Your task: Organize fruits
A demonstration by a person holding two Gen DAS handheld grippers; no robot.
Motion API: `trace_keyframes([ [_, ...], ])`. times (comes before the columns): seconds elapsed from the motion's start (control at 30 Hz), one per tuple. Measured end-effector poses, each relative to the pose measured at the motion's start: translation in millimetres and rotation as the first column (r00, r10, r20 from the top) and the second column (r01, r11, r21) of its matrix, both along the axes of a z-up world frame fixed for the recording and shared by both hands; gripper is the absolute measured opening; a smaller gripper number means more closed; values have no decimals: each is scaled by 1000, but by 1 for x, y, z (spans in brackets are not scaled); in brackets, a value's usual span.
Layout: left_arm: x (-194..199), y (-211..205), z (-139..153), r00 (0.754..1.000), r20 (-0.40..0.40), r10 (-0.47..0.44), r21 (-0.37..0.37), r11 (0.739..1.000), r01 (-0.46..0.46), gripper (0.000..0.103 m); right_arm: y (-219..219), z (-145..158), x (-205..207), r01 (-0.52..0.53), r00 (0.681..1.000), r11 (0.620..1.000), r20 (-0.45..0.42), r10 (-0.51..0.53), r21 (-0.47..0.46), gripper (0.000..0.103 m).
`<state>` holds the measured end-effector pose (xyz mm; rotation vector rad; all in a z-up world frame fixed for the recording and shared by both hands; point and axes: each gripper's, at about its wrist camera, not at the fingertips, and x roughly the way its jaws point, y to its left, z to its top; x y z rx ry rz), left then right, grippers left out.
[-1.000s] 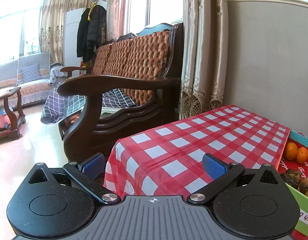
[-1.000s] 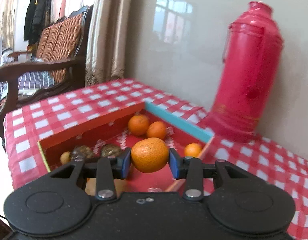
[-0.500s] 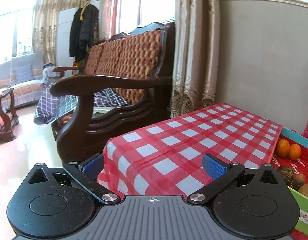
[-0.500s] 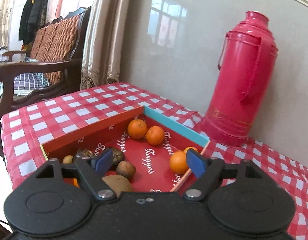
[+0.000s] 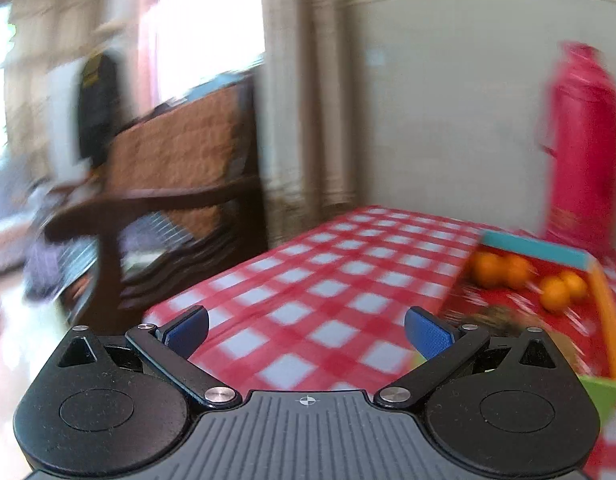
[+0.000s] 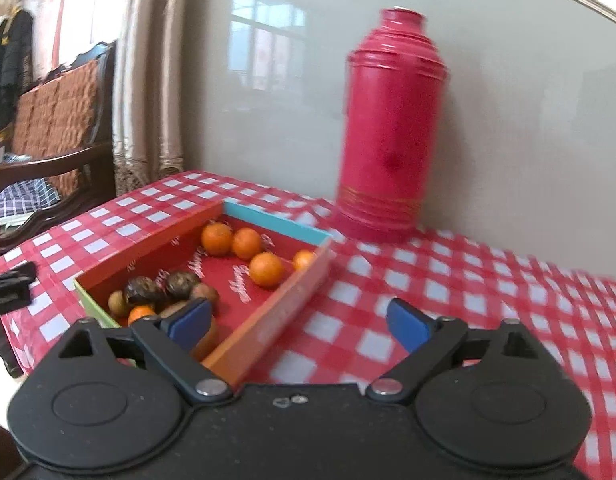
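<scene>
Right gripper (image 6: 299, 326) jaws opening, nearly full spread, nothing between the blue pads; it sits over the near wall of the box (image 6: 268, 322) and the red-checked tablecloth (image 6: 467, 280). Four oranges (image 6: 266, 269) lie loose at the far end of the box, two against the teal wall; a cluster of dark brown fruits (image 6: 142, 290) plus one more orange fills the near corner. Red thermos (image 6: 391, 136) upright behind the box, near the wall. Left gripper (image 5: 306, 330) jaws wide, empty, over bare cloth left of the box (image 5: 535, 250); that view is motion-blurred
</scene>
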<state>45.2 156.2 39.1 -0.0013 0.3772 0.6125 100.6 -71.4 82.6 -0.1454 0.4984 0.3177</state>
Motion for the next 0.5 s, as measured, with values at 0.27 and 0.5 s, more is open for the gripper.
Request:
trace_keyframes([
  [0.27, -32, -69, 51, 968, -17, -249, 44, 967, 250, 103, -44, 8, -58, 154, 988, 985, -28, -152, 83, 97],
  [0.5, -85, -79, 102, 959, 13, -283, -30, 959, 283, 103, -49, 27, -100, 185, 982, 977, 7, -187, 110, 97],
])
